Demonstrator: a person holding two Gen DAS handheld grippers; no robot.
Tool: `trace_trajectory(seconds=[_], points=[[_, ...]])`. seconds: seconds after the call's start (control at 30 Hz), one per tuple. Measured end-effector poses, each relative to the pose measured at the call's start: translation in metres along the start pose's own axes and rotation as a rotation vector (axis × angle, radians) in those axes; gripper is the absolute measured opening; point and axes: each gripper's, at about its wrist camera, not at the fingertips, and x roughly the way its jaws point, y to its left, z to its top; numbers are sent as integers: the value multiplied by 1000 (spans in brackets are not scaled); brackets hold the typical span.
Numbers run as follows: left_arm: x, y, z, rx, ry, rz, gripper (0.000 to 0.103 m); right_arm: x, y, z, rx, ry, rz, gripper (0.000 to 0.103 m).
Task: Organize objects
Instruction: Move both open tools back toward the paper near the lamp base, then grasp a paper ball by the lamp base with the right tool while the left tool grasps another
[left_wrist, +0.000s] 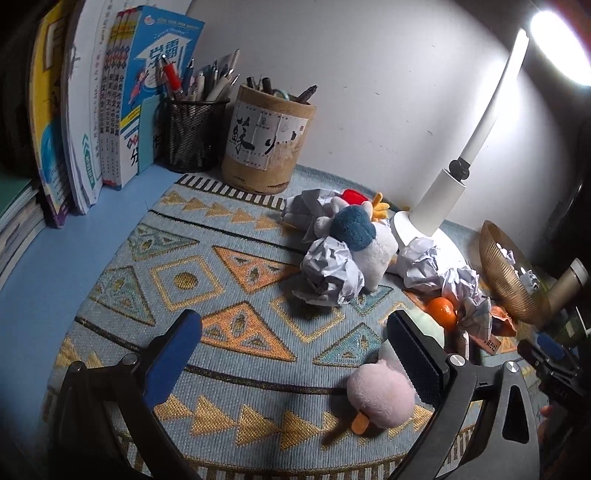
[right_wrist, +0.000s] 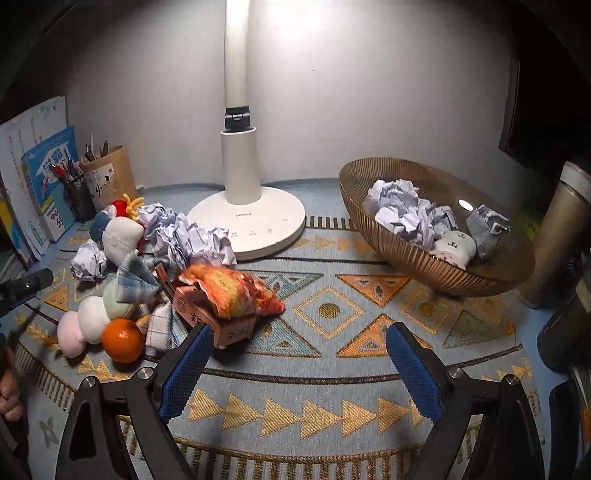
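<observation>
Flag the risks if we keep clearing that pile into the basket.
1. The orange sits loose at the pile's edge; a nudge could roll it off the mat.
2. The crumpled paper presses against the lamp base; a wide grab may bump it.
3. The basket already looks fairly full, so additions might spill.

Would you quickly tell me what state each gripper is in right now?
Left gripper: open, holding nothing, above the patterned mat.
Right gripper: open, holding nothing, above the same mat.
</observation>
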Motion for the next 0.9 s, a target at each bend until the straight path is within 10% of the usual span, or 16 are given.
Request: trace_trajectory(seconds=[0.13, 0.5, 0.67, 0.77, 0.9], points=[[11, -13, 21, 87, 23, -3, 100, 14, 20, 45, -66, 79, 172, 97], [69, -17, 28, 80, 144, -39, 97, 111, 58, 63, -74, 361, 249, 97], [81, -22, 29, 119, 174, -47, 52, 130, 58, 59, -15, 407, 267, 86], [76, -24, 27, 131, 155, -54, 48, 124, 55, 62, 11, 380, 291, 63], [60, -26, 29, 141, 113, -53, 47, 111, 54, 66, 7, 318, 284, 63]])
